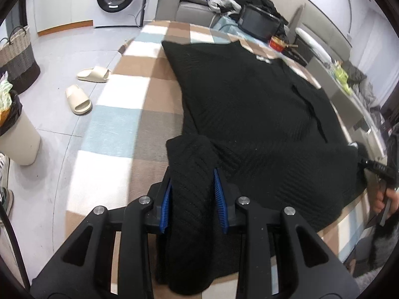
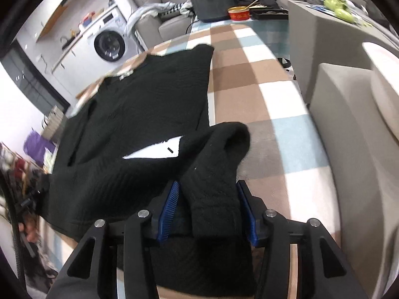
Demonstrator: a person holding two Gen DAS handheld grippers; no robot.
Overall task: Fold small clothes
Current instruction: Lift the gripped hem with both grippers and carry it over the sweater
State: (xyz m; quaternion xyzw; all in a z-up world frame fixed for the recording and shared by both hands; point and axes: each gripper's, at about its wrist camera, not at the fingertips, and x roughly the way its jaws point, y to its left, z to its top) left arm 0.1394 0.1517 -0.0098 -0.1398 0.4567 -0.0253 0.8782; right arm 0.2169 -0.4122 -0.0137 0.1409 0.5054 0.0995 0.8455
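Sweater (image 1: pixel 251 114), black knit, lies spread on the checked blanket (image 1: pixel 119 129) ahead of both jaws, one sleeve bunched between the left gripper (image 1: pixel 193 199) jaws, which pinch it, and the other sleeve clamped in the right gripper (image 2: pixel 207 206) jaws, white label showing just ahead-left.

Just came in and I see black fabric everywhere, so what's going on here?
A person is folding a black knit sweater spread on a checkered blanket. The left gripper is shut on a bunch of the sweater at its near edge, and the right gripper is shut on another bunch of it. The body of the sweater lies flat, not yet folded over.
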